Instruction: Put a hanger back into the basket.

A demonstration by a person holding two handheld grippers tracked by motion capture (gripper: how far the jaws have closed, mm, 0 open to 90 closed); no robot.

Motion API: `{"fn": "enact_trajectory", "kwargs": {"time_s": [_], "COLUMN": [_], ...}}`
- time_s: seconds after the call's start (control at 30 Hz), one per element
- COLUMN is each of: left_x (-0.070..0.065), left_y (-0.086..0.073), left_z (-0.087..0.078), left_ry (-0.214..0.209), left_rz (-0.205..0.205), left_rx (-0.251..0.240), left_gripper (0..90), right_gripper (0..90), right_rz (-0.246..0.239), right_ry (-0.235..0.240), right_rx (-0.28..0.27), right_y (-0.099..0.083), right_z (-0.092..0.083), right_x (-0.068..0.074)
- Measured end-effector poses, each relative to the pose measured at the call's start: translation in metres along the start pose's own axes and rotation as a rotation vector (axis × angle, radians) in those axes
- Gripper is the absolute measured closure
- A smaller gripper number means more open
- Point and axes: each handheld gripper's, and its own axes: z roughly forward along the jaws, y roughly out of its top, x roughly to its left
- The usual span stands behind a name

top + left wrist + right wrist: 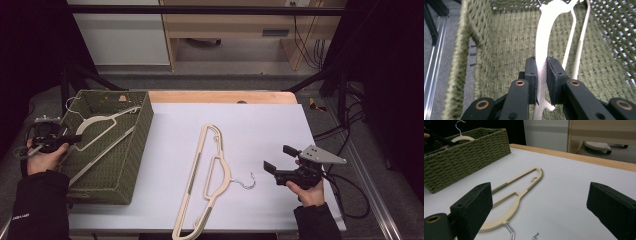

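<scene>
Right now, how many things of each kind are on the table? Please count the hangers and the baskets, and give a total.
Hangers: 2, a white one in the basket, a beige one on the table.
Woven green baskets: 1.
Total: 3.

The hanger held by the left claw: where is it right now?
In the high view the white hanger sits inside the green woven basket at the table's left, its arm pinched in the left claw, well apart from the beige hanger mid-table.
</scene>
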Motion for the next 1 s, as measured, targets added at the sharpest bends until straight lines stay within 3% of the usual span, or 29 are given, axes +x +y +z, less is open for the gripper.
{"fn": "enact_trajectory", "kwargs": {"time_s": [0.3, 0.4, 0.53, 0.63, 0.77, 1.0], "left_x": [0.005, 0.007, 0.009, 0.009, 0.006, -0.021], "left_y": [-0.004, -0.006, -0.009, -0.009, -0.005, 0.005], "left_z": [0.011, 0.013, 0.015, 0.012, -0.002, -0.04], "left_ry": [0.049, 0.052, 0.058, 0.057, 0.044, -0.032], "left_rz": [-0.056, -0.075, -0.096, -0.102, -0.104, -0.057], "left_rx": [0.112, 0.113, 0.156, 0.15, 0.094, -0.108], "left_gripper": [78.5, 77.4, 71.0, 66.8, 59.6, 48.5], "right_gripper": [6.9, 6.9, 7.0, 7.0, 7.0, 7.1], "right_rz": [0.001, 0.005, 0.0, -0.001, -0.003, 0.001], "right_ry": [0.001, 0.001, 0.002, 0.004, 0.0, 0.004], "right_rx": [0.003, 0.004, 0.003, 0.001, 0.0, -0.006], "right_y": [-0.001, 0.0, 0.0, 0.0, 0.0, 0.001], "right_z": [0.001, 0.001, 0.001, 0.001, -0.001, -0.002], "right_x": [0.001, 0.001, 0.001, 0.001, 0.0, 0.001]}}
